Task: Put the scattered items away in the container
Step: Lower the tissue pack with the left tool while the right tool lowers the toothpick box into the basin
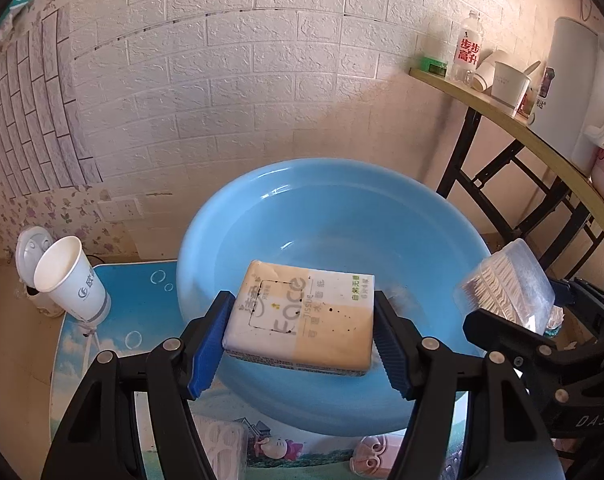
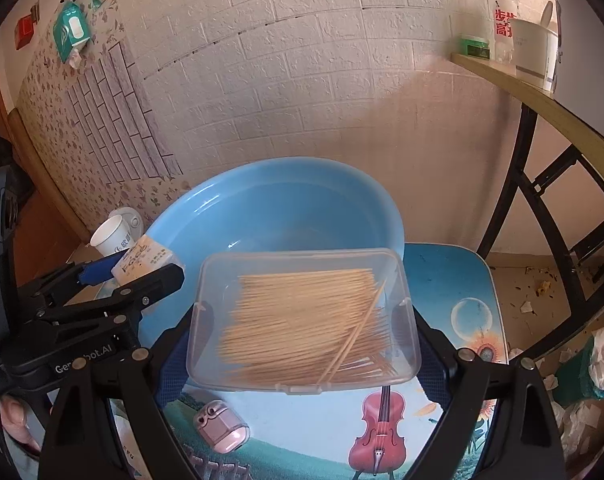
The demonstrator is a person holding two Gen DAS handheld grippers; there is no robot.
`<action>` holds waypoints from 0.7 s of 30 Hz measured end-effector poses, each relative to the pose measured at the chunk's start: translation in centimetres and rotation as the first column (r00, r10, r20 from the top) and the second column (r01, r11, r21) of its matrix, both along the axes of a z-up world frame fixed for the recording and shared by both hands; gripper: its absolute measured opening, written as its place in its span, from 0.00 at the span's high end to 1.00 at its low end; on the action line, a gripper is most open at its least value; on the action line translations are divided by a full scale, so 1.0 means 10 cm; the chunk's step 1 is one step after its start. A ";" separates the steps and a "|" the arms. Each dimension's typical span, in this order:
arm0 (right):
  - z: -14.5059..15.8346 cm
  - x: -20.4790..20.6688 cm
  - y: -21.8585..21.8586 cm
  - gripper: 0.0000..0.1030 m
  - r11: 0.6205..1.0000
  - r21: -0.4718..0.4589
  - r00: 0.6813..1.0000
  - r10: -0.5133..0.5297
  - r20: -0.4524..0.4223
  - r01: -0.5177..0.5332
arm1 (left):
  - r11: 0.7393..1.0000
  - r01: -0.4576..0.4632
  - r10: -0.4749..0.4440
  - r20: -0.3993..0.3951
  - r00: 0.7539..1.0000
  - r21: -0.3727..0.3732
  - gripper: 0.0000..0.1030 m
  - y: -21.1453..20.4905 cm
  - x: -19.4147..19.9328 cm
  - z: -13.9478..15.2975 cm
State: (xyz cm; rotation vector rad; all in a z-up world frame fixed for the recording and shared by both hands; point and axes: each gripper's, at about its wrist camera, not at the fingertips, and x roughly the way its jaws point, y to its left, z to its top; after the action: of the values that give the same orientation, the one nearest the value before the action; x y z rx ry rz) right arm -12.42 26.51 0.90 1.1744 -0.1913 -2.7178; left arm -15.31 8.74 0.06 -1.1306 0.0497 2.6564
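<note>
Tissues in a soft cream and white pack (image 1: 299, 316) marked "Face TISSUE" sit pinched in the left hand-held gripper (image 1: 302, 338), over the round blue plastic basin (image 1: 342, 216). Beside it, the right hand-held gripper (image 2: 302, 344) squeezes a clear plastic box of wooden toothpicks (image 2: 302, 320) at the basin's near rim.

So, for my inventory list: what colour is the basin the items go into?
Light blue, plain all over. The basin shows best in the left wrist view.
</note>
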 end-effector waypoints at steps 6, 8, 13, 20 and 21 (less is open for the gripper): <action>-0.05 0.00 -0.04 0.10 1.000 0.016 1.000 0.000 0.010 0.000 | 1.000 0.010 -0.010 0.006 1.000 -0.012 0.36 0.08 -0.11 -0.07; -0.04 0.01 -0.06 0.10 1.000 0.023 1.000 0.001 0.006 -0.001 | 1.000 0.006 -0.006 0.007 1.000 -0.004 0.33 0.07 -0.13 -0.07; -0.03 -0.02 -0.10 0.10 0.999 0.047 1.000 0.003 0.001 -0.003 | 1.000 0.000 0.000 -0.018 1.000 0.006 0.18 0.03 -0.12 -0.04; -0.01 -0.03 -0.14 0.10 0.999 0.048 1.000 0.010 -0.001 -0.010 | 1.000 -0.015 0.015 -0.012 1.000 0.009 0.18 -0.01 -0.15 -0.03; -0.01 -0.03 -0.16 0.10 0.999 0.051 1.000 0.011 -0.002 -0.011 | 1.000 -0.020 0.020 -0.015 1.000 0.013 0.17 -0.03 -0.14 -0.02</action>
State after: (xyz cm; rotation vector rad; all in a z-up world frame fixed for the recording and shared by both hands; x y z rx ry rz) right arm -12.72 24.92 0.78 1.1815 -0.1155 -2.7296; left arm -16.74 8.42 -0.11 -1.1136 0.0243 2.6791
